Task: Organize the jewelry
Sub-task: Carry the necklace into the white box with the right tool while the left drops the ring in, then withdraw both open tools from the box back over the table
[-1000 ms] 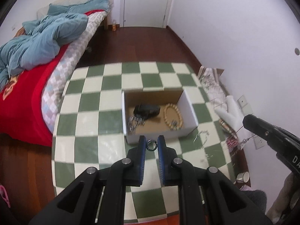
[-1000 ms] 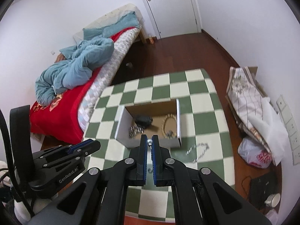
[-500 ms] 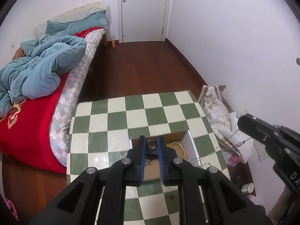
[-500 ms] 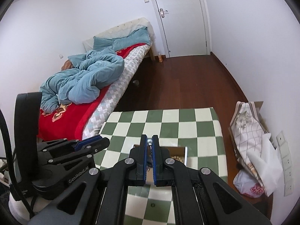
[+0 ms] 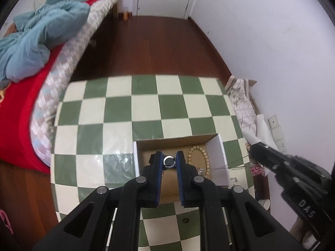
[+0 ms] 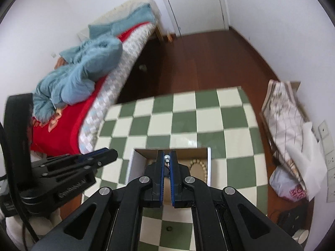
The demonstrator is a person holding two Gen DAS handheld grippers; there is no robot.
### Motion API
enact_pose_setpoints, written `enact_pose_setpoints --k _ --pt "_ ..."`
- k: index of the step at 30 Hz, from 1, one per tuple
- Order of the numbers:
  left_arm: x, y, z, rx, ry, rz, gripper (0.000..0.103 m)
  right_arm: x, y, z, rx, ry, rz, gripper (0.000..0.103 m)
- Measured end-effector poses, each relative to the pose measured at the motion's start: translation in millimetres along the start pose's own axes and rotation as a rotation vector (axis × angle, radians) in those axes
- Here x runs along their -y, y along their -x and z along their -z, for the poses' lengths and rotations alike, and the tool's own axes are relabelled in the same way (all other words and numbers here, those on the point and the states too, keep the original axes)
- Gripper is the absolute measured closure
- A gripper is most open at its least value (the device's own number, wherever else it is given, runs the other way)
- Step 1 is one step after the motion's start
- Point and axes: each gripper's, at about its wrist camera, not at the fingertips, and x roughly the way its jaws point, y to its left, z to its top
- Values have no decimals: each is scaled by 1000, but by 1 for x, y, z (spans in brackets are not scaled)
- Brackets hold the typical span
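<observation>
Left wrist view: left claw [image 5: 169, 161] is clenching a small dark ring [image 5: 169, 161] w/ a silver rim, pinched between the blue pads right at the tips. Cam is tilting back down vs half a sec ago, when the box was mostly hidden behind the fingers & the door and far floor were filling the frame. Now the open cardboard box [image 5: 215, 152] is showing again on the checkered counter [image 5: 117, 113], w/ the ring hanging over its inside. A wooden bead bracelet [image 5: 199, 161] is lying inside the box, right of the ring. Right claw's black body is entering at the right edge, a thin chain [image 5: 234, 168] running from it toward the box; a bit more chain is lying on the counter just by the box's right wall. Meaning, I'd guess: ring is lining up for a drop into the box, not yet let go.

Right wrist view: right claw [image 6: 166, 159] is clamped nearly fully together on a tiny silver bead-like end [image 6: 166, 157], prob. the chain's clasp; rest of the chain isn't visible here. Same downward tilt as the other cam compared w/ 0.5 s back: the box is coming into sight under the tips, bracelet visible inside. Left claw is sitting lower left, beside the box. A sec ago both cams were looking from higher up, w/ the whole box in frame.
</observation>
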Motion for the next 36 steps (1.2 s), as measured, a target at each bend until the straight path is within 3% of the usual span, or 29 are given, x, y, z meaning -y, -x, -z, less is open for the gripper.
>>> enact_pose_setpoints --k 4,5,6,7,8,9,11,14,20,25,36 --pt "-1 -15 0 -42 25 -9 87 14 -28 4 -78 -8 17 97" --pt "-1 -18 1 -49 31 -21 79 17 -34 5 -97 -8 27 93" --pt "-3 -20 0 -51 35 -31 73 19 -39 7 -118 3 51 74" --pt "-5 -21 0 -43 45 -57 51 21 -46 10 -141 15 86 43" --pt "-7 -21 0 -28 54 -79 27 24 -50 13 -150 16 107 31" --pt "-9 -21 0 -16 58 -90 20 27 -53 15 -158 16 117 19" --pt "-13 -20 1 6 60 -118 16 32 -60 22 -181 27 158 18" --pt "-17 -22 6 21 53 -194 0 36 -70 33 -205 50 253 1" --pt "-21 -25 30 80 35 -299 0 31 -83 55 -186 73 328 0" --pt "-23 -23 50 119 29 -351 0 26 -83 69 -152 53 330 0" --pt "-22 2 85 172 54 -366 0 15 -41 88 -51 48 340 0"
